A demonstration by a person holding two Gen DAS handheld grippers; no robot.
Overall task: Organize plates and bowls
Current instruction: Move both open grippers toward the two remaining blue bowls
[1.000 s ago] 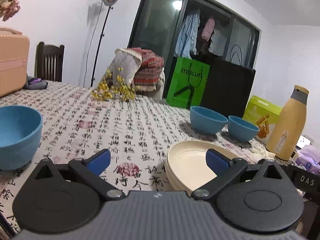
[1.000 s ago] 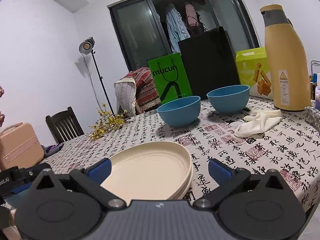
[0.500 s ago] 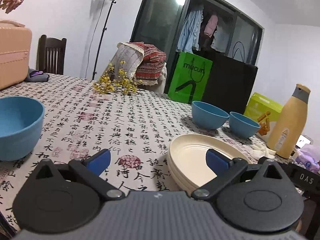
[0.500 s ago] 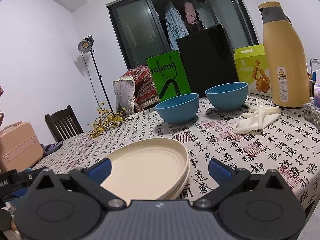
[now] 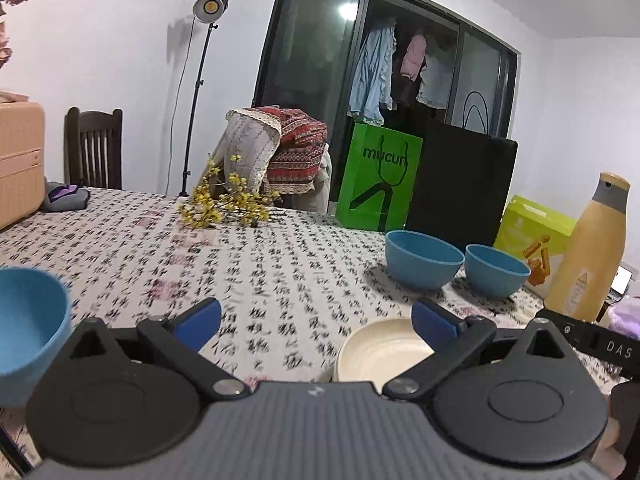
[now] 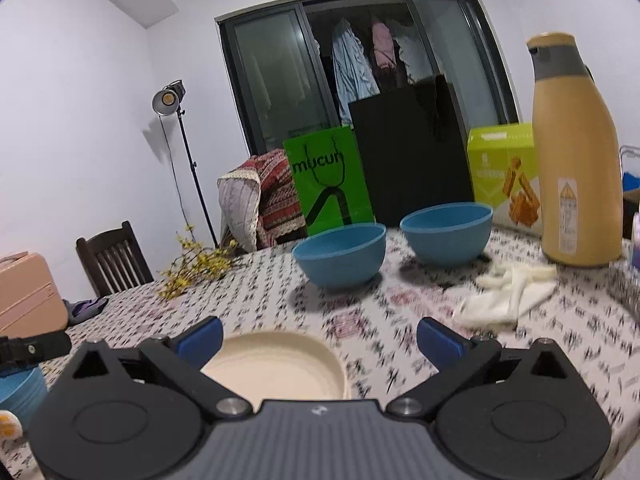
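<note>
A stack of cream plates (image 5: 380, 354) (image 6: 276, 364) lies on the patterned tablecloth, close under both grippers. My left gripper (image 5: 316, 316) is open above the cloth, with the plates just below its right finger. My right gripper (image 6: 318, 338) is open too, and the plates sit low between its fingers. Two blue bowls (image 5: 423, 258) (image 5: 496, 270) stand side by side at the far right; the right wrist view shows them as a nearer bowl (image 6: 340, 254) and a farther bowl (image 6: 447, 234). A third blue bowl (image 5: 28, 320) (image 6: 20, 392) sits at the near left.
A tall tan thermos (image 6: 574, 156) and a yellow-green box (image 6: 504, 172) stand at the far right, with white gloves (image 6: 508, 290) lying in front. A green bag (image 5: 378, 182), a black bag (image 5: 460, 184), yellow flowers (image 5: 224, 204), a pink case (image 5: 18, 160) and a wooden chair (image 5: 94, 146) ring the table.
Both grippers have drawn back and risen, so the plates now show smaller and lower in each view. Both stayed open and empty.
</note>
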